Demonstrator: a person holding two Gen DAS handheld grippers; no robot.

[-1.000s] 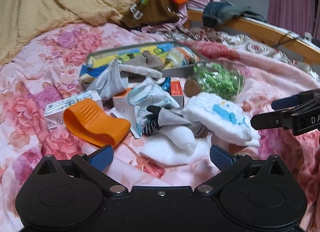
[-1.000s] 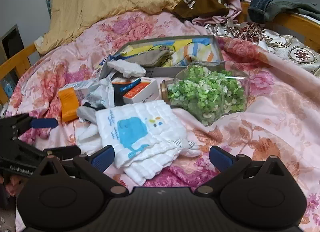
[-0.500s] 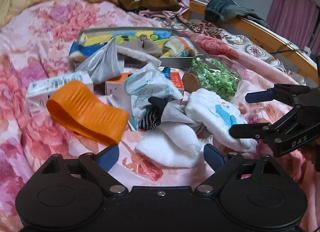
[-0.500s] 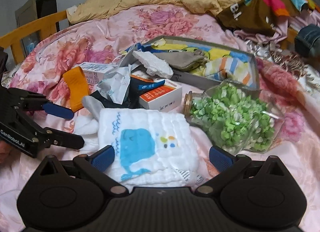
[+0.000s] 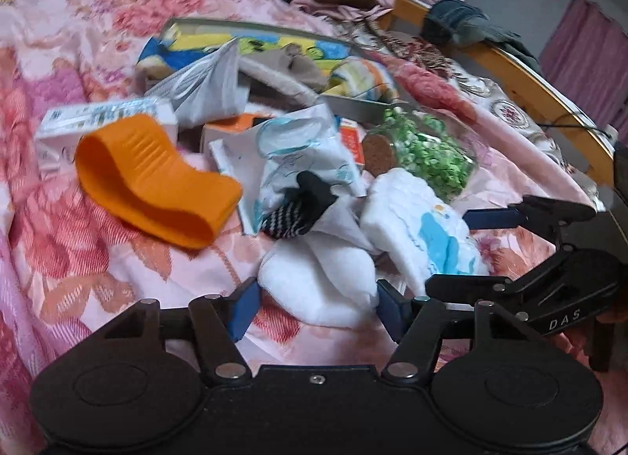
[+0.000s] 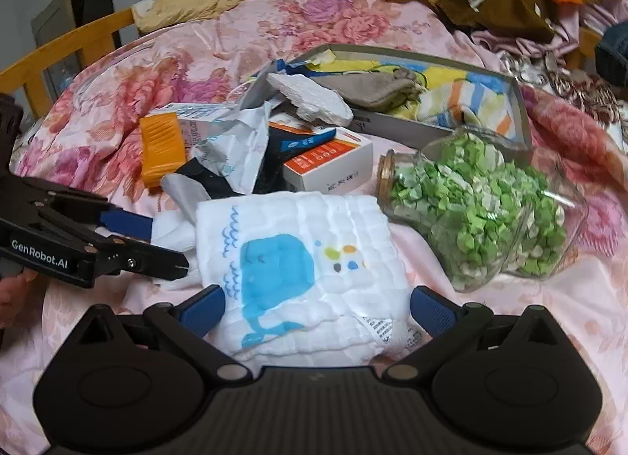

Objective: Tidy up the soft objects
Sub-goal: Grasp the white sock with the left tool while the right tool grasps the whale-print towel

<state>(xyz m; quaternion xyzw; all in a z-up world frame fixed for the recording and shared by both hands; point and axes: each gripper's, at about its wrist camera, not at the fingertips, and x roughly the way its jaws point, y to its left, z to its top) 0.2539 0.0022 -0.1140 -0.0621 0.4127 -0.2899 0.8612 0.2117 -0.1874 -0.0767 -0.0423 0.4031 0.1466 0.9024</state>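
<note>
ideally the wide right gripper [image 6: 316, 308] closed low on the whale cloth [image 6: 298, 262]; left gripper [image 5: 314, 304] gaped over white cloth [image 5: 318, 274].

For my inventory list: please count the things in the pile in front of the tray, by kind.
Soft cloths: 3 (whale cloth, plain white cloth, striped sock)
Cardboard boxes: 2 ()
Glass jars: 1
Orange silicone holders: 1
Total: 7

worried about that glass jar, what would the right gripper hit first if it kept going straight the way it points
Not the jar. The open right gripper already straddles the folded white whale cloth, so it meets that first; the jar lies off to its right.
</note>
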